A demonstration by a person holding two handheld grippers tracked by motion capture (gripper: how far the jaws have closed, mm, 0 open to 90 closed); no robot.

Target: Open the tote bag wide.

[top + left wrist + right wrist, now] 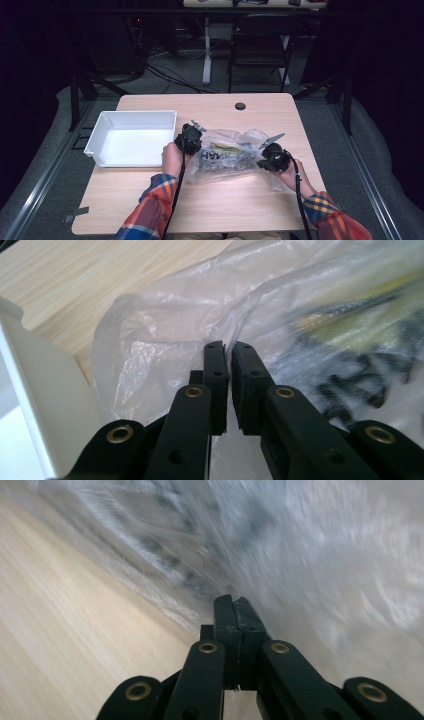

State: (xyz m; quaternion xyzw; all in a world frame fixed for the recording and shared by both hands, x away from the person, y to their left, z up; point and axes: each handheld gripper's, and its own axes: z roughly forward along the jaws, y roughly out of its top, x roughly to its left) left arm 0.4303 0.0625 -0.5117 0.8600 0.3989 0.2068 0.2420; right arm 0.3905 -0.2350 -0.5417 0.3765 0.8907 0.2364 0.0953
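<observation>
A clear plastic bag (227, 155) with black lettering and dark and yellowish contents lies in the middle of the wooden table (225, 205). My left gripper (196, 148) sits at the bag's left end, next to the tray. In the left gripper view the gripper (229, 347) has its jaws almost together, with a fold of the bag's film (165, 340) pinched at the tips. My right gripper (263, 162) is at the bag's right end. In the blurred right gripper view the gripper (234, 601) has its jaws pressed together on the film's edge (310, 555).
A white empty tray (131, 116) stands left of the bag, its wall (45, 390) close beside my left gripper. A cable hole (240, 106) sits near the table's far edge. Beyond the table stand a dark chair (260, 40) and floor cables.
</observation>
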